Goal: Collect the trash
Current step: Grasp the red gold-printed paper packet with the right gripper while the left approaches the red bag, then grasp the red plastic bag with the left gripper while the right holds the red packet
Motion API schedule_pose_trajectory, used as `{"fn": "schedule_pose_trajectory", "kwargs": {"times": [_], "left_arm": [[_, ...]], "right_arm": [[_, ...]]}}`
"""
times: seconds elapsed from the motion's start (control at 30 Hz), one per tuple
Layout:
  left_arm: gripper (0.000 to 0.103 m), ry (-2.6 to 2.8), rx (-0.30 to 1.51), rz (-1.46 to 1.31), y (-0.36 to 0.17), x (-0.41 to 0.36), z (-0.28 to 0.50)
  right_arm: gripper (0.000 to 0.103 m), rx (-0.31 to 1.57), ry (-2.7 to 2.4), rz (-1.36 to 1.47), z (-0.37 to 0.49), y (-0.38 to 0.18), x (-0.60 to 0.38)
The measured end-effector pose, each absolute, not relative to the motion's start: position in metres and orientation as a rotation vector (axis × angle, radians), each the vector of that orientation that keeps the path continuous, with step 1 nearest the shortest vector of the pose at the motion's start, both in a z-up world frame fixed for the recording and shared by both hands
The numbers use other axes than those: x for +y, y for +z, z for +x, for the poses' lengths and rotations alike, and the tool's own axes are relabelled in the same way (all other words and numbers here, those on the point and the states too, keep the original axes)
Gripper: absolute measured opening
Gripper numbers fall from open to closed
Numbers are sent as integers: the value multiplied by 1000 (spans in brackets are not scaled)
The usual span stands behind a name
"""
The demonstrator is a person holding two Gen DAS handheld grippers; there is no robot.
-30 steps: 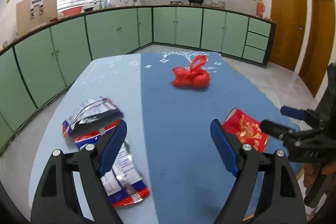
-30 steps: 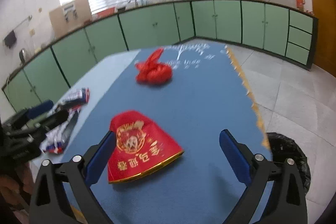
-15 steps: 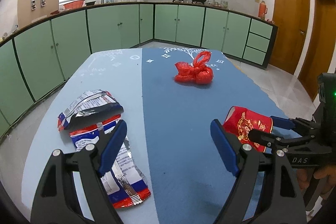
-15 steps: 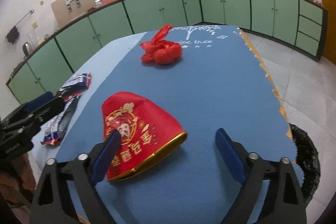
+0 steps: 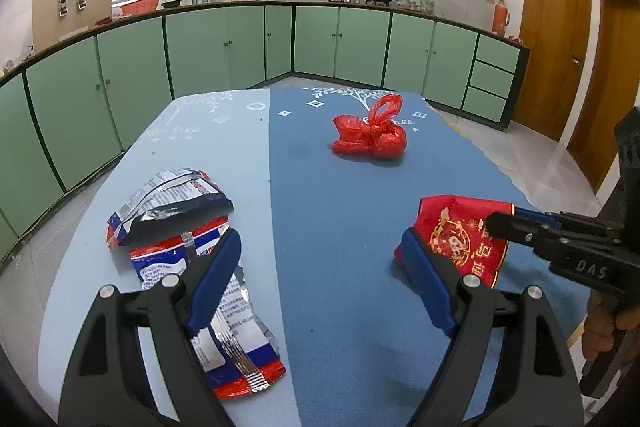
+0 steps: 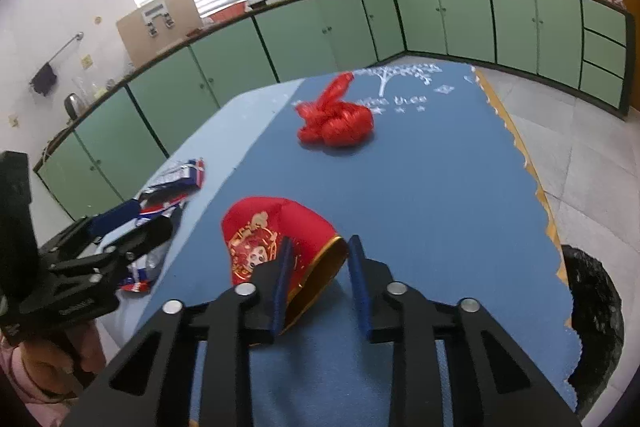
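Note:
A red and gold packet (image 6: 272, 239) lies near the front of the blue table; it also shows in the left wrist view (image 5: 464, 235). My right gripper (image 6: 320, 267) has its jaws narrowed around the packet's open gold-rimmed end, with a gap still between the right pad and the packet. A knotted red plastic bag (image 5: 370, 135) sits farther back on the table (image 6: 336, 123). Torn blue, white and red snack wrappers (image 5: 188, 227) lie at the left. My left gripper (image 5: 320, 267) is open and empty above the table, its left finger over the wrappers.
A black trash bag (image 6: 592, 319) stands on the floor by the table's right edge. Green kitchen cabinets (image 5: 340, 43) run round the room behind the table. Wooden doors (image 5: 556, 39) are at the far right.
My right gripper has moved down to the red packet and its jaws have closed in from wide open around the packet's end. The left gripper has stayed open and barely moved.

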State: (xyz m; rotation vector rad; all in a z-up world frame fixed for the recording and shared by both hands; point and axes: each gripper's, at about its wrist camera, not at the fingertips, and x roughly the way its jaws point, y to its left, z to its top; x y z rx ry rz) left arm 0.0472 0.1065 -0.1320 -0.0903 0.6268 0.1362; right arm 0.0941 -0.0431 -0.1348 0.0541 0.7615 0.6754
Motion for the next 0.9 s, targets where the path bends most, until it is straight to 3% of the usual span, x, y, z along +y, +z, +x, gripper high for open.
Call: {"fn": "schedule_pose_trajectory", "kwargs": {"times": [0.5, 0.9], "left_arm": [[80, 94, 579, -79, -116, 92, 74], [80, 42, 583, -73, -114, 68, 162]], "right_arm": [[18, 649, 582, -14, 100, -99, -54], [17, 611, 488, -13, 147, -84, -68]]}}
